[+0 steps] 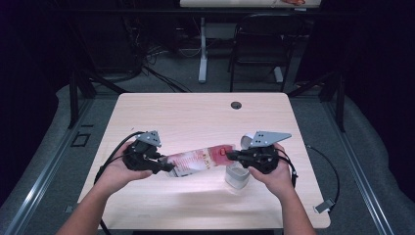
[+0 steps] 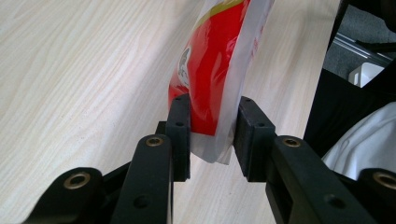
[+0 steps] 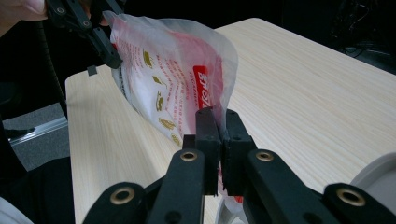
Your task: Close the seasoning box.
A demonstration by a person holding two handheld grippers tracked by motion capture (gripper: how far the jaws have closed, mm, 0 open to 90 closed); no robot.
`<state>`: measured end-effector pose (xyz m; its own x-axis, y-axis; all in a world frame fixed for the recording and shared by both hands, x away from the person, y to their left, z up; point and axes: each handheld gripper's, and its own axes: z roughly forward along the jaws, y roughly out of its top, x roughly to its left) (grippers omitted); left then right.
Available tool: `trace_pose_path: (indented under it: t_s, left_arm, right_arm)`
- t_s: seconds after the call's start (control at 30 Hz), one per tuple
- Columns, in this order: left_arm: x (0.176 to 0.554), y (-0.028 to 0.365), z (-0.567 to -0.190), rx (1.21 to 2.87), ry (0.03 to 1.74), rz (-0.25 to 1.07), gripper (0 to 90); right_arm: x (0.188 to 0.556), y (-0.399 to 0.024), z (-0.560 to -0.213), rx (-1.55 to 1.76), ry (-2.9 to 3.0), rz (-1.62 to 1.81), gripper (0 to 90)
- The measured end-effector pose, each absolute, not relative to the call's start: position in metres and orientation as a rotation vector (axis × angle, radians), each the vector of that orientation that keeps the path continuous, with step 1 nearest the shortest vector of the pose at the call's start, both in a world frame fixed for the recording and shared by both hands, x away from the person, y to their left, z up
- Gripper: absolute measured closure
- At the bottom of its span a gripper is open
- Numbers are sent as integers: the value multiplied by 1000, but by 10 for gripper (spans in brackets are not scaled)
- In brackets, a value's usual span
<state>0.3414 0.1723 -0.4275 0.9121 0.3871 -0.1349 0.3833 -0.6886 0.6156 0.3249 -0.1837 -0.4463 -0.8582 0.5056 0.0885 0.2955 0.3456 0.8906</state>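
- Red-and-white plastic pouch [image 1: 200, 160] hangs above the pale bench [image 1: 195, 112], stretched between both hands, likely to keep it taut for opening or pouring.
- Left gripper [image 1: 169, 167] at nine o'clock of the pouch: fingers [image 2: 180, 130] pinching its end.
- Right gripper [image 1: 230, 155] at three o'clock: fingers [image 3: 208, 140] pressed together on the other edge – a thin seam.
- White cup [image 1: 237, 177] stands below the right gripper, probably waiting for the contents.

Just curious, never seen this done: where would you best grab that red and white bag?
By its flat end seams, coming in level from either side. The bag hangs stretched between the left hand-held gripper and the right hand-held gripper, each pinching a thin end; the bulging middle is harder to pinch.
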Motion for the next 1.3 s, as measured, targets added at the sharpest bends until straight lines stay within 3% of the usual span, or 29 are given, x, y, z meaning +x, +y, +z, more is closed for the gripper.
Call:
trace_pose_path:
  t_s: [1.3]
  left_arm:
    - [345, 167, -405, 2365, 533, 27, 711]
  right_arm:
    - [326, -192, -447, 778, 2388, 1528, 872]
